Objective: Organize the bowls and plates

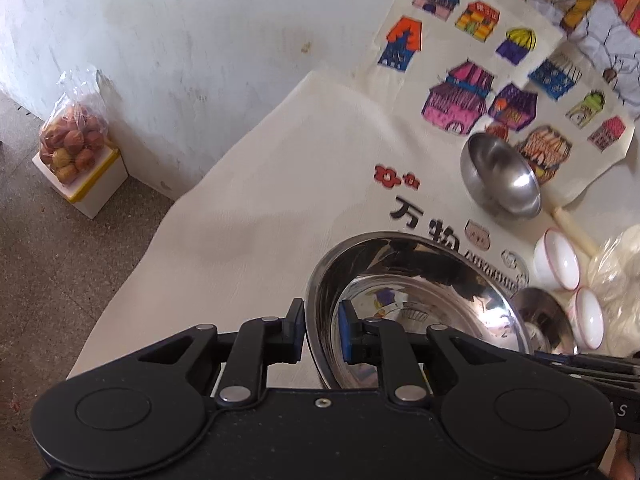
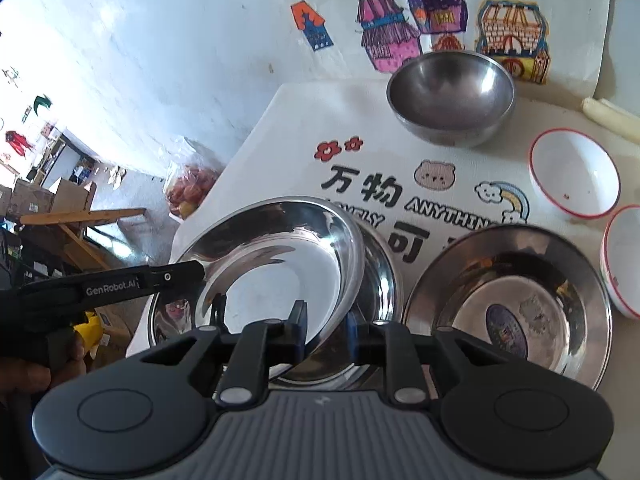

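**Both grippers straddle the rim of the top steel plate, pads not clamped**

Left gripper [image 1: 322, 334]: jaws slightly spread, one finger outside and one inside the near rim of the top steel plate [image 1: 420, 292]; a small gap shows at the pads, no pinch

Right gripper [image 2: 324, 330]: same story on the opposite rim of that plate [image 2: 276, 264], jaws a little apart, rim between them, not pressed

Top steel plate sits tilted, overlapping a lower steel plate [image 2: 380, 276] on the printed tablecloth [image 2: 360, 188]

Relative to the top steel plate:
- second flat steel plate [image 2: 508, 304] just beside it, right in the right wrist view
- steel bowl [image 2: 452, 96] beyond it, well apart
- two red-rimmed white bowls [image 2: 574, 172] further right, past the second plate
- bag of fruit [image 1: 72, 144] on a white box, on the floor well off to the left, near the wall
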`<state>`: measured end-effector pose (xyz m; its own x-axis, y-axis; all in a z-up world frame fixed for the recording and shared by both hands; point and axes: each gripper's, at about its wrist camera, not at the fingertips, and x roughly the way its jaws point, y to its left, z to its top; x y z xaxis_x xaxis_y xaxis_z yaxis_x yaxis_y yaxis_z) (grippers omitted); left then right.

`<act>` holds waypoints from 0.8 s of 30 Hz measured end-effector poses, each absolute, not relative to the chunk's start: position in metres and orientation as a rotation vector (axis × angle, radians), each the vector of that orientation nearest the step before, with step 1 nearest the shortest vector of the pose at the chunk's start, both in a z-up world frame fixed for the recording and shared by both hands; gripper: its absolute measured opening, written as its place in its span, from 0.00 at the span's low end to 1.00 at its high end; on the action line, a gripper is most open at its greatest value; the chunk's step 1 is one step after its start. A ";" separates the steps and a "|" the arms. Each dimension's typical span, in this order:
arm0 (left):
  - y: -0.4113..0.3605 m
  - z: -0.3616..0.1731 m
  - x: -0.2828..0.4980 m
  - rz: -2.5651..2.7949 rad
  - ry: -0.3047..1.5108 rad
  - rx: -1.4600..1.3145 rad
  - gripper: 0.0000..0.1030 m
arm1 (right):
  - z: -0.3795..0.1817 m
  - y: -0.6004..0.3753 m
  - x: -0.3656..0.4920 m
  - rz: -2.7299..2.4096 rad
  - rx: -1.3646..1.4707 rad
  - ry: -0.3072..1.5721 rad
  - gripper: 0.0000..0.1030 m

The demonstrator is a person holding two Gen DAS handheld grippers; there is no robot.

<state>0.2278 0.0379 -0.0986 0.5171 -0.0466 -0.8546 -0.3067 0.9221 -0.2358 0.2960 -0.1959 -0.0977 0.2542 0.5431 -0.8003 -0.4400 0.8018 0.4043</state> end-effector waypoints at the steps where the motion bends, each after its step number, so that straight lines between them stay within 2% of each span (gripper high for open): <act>1: 0.037 -0.101 0.229 0.156 1.031 -0.370 0.17 | -0.099 -0.195 0.295 0.668 0.096 1.135 0.24; 15: 0.026 -0.123 0.246 0.114 1.104 -0.303 0.17 | -0.111 -0.198 0.294 0.605 0.076 1.166 0.25; 22: 0.026 -0.125 0.245 0.117 1.111 -0.307 0.21 | -0.113 -0.195 0.295 0.600 0.063 1.189 0.34; 24: 0.027 -0.124 0.243 0.131 1.110 -0.313 0.26 | -0.114 -0.194 0.297 0.598 0.057 1.193 0.37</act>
